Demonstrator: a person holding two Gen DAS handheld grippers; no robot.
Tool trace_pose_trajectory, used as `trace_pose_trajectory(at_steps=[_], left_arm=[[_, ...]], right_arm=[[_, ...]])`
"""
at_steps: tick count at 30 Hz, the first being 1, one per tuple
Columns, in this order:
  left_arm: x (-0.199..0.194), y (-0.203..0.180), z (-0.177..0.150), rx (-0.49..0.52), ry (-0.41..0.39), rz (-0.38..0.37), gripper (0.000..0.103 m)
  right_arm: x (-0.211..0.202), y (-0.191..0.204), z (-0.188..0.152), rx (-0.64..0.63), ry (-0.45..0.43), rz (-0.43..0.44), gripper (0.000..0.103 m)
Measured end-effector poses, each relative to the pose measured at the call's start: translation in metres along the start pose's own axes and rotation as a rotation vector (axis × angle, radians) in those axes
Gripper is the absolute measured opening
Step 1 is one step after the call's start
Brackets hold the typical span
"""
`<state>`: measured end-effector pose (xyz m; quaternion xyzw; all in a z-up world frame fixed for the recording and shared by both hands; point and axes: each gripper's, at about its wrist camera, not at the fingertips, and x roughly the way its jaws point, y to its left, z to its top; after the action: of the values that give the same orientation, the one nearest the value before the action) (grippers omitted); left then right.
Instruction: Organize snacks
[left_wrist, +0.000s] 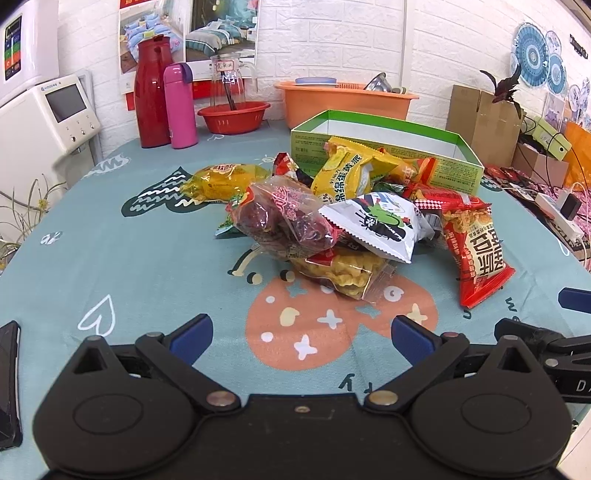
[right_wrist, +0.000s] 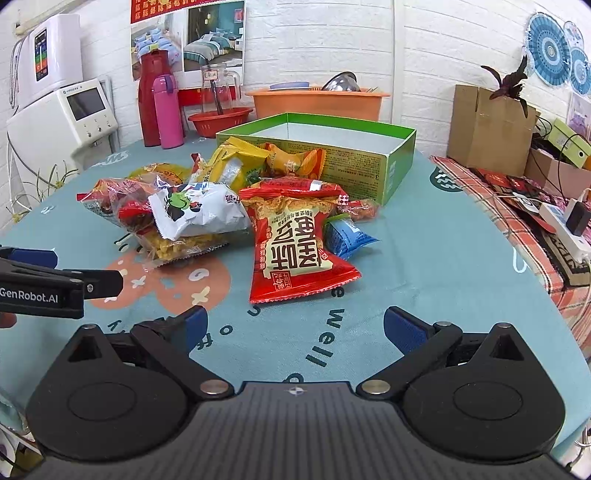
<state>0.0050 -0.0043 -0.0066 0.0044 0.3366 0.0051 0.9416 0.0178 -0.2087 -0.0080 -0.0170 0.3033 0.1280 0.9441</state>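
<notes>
White brick wall stands behind a round table (left_wrist: 110, 258) with a teal printed cloth, and on the wall we see a poster (left_wrist: 188, 33) of bedrooms. At the far side of the table we find an orange tub (right_wrist: 317, 103), a red basket (left_wrist: 233, 116), a tall red jug (left_wrist: 152, 92) and a pink bottle (left_wrist: 180, 105) just beside it. On the right, off the table, stands a brown carton (right_wrist: 487, 125). Near the middle of the table is a green box (right_wrist: 369, 162), open at the top, and its inside looks white. In front of this box lies our pile of snacks, touching each other. The biggest near us is a red packet (right_wrist: 295, 243) with large characters, lying flat on the cloth at the right of the pile. Beside it we see a white bag (left_wrist: 380, 225) with a green and black drawing, which rests on a clear bag of dark red fruits (left_wrist: 284, 221) and a clear bag of yellow pieces (left_wrist: 343, 275). A yellow packet (left_wrist: 343, 170) leans against the wall of the box, and a small blue packet (right_wrist: 345, 234) lies partly under the red one. Our left gripper (left_wrist: 301, 330) hangs low over the cloth before the pile, its blue pads spread wide with nothing between them. Our right gripper (right_wrist: 293, 326) is likewise spread wide and holds nothing, just before the red packet.
</notes>
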Motion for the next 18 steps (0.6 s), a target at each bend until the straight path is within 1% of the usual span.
trace_pose_trajectory(at_steps=[18], left_arm=[[-0.0025,0.0036,0.0013,-0.013,-0.004,-0.007,0.103]], right_arm=[[0.0048,0.0052,0.0010,-0.013,-0.006,0.000,0.103]])
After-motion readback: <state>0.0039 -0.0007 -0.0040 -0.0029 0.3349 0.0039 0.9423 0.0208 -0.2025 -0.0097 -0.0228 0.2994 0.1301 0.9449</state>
